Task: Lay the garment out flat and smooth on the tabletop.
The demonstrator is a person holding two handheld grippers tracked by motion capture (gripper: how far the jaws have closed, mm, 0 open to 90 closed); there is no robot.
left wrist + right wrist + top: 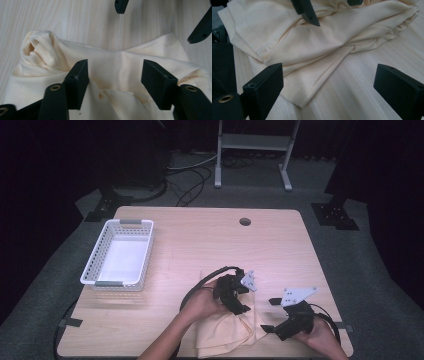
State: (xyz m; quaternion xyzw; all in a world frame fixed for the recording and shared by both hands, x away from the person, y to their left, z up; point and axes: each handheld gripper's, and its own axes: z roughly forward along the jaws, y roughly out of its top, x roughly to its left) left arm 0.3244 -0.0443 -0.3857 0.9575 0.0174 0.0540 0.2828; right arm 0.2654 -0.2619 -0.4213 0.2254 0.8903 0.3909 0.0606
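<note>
Lying crumpled, cream cloth (225, 332), long axis toward near edge.

In the high view we see a bright, slightly pinkish light fall from above on the table (210, 240), while the room around it stays almost black and the picture is a little soft and grainy. In the left gripper view the cloth (117, 65) is evenly lit with soft shadows in its folds, and the nearest jaw parts at the bottom look slightly blurred. In the right gripper view we find similar soft light, with the wood grain sharp.
</note>
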